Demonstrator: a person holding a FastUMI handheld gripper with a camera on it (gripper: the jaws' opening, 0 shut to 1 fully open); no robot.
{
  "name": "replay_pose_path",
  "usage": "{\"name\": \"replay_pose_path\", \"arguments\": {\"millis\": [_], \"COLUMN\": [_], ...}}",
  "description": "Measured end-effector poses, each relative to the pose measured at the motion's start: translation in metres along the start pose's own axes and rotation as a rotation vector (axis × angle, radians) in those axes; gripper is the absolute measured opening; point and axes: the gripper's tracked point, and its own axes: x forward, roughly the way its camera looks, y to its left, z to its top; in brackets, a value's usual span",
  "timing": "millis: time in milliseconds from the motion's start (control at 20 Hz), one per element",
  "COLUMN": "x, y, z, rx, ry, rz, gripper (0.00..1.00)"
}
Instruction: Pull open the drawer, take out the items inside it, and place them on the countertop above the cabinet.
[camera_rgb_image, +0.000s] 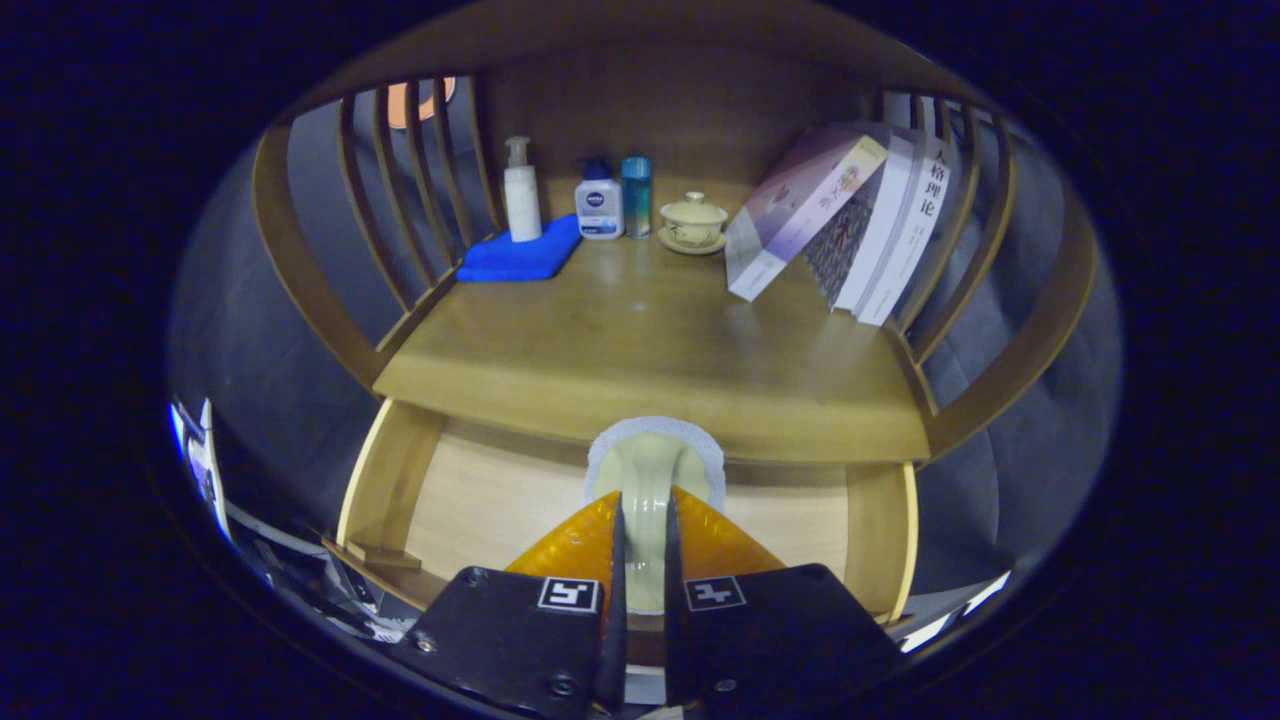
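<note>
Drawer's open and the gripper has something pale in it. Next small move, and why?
Probably lift straight up. The gripper looks shut on a pale green item with a white rim, hanging over the open drawer, below the countertop front edge. It must rise past that edge before moving forward to the bare wood.

Books (860, 225) right of cup (693, 222) on countertop (640, 350)

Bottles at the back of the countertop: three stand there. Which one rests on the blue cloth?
The tall white pump bottle, leftmost of the three, stands on the blue cloth. The squat white bottle and slim teal bottle stand on bare wood.
</note>
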Motion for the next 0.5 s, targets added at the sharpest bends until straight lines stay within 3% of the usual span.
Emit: {"name": "replay_pose_path", "arguments": {"millis": [200,500], "x": [0.015,0.044], "y": [-0.004,0.000], "z": [0.038,0.100], "rx": [-0.009,0.042], "ry": [-0.012,-0.023], "rz": [-0.027,0.004], "gripper": [0.18,0.18]}}
